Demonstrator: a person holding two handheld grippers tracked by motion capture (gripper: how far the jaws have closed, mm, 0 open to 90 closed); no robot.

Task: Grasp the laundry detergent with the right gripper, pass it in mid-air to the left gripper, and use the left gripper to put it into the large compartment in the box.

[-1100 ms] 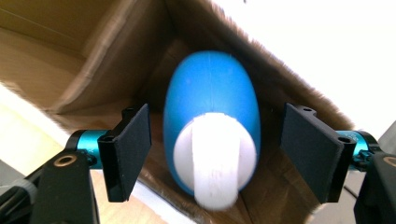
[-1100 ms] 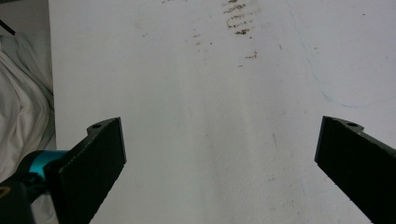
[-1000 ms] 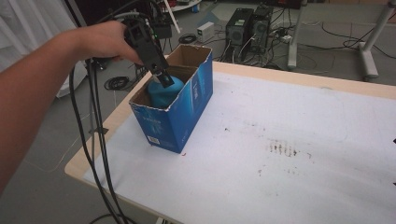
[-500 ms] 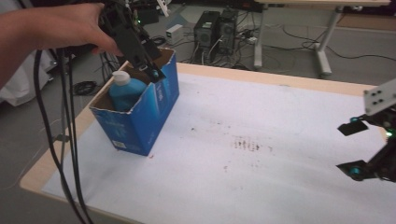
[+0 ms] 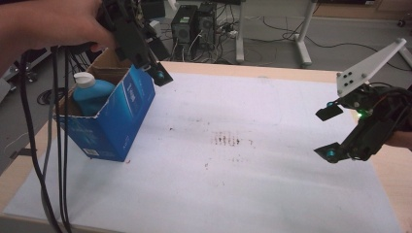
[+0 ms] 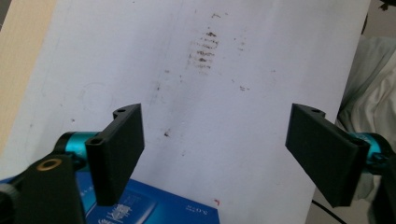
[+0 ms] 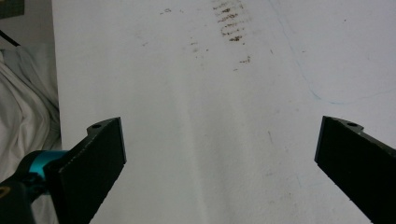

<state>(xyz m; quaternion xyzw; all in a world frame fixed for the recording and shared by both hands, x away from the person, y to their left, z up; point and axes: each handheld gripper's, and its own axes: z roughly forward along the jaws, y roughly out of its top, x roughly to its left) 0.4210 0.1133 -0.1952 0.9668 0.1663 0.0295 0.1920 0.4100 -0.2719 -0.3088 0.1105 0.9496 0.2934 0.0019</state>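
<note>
Blue detergent bottle: upright in blue carton, just below left claw, whose empty jaws have just been opening. Likely heavy, rigid, slick; grip neck under white cap.

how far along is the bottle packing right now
Done, by the look of it: the blue bottle stands upright inside the open blue box. In hand: nothing. The left gripper is by the box's far rim; its jaws have just been opening, with nothing between them. The right gripper hangs open above the white sheet. Left: possibly closing the box flaps, which stand open.
</note>
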